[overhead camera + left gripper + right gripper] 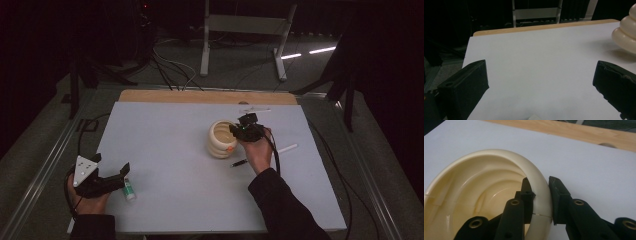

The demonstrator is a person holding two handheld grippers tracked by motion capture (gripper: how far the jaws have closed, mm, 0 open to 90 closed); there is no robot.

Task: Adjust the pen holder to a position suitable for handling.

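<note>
1. Right gripper [239, 131] is clamped on the rim of the cream pot [220, 142]: in the right gripper view one jaw sits inside the pot [474, 202], the other outside, rim pinched between.
2. Pot is ribbed, open top, standing right of centre in the high view on the white mat [170, 150]. An orange spot shows low on its side.
3. Left gripper [111, 175] rests at lower left of the high view, held in the left hand [87, 202]. Jaws spread wide, nothing between them; left gripper view shows bare mat [536, 70] in the gap.
4. Pot's edge [626, 35] appears at upper right of the left gripper view, well apart from those jaws.
5. Small tube with green label [129, 189] lies just beside the left gripper, lower left.
6. Black pen [239, 162] lies below the pot, near the right hand [259, 150]. White stick [286, 149] lies to the right of that hand.
7. Wooden edge [200, 96] runs along the top of the mat.
</note>
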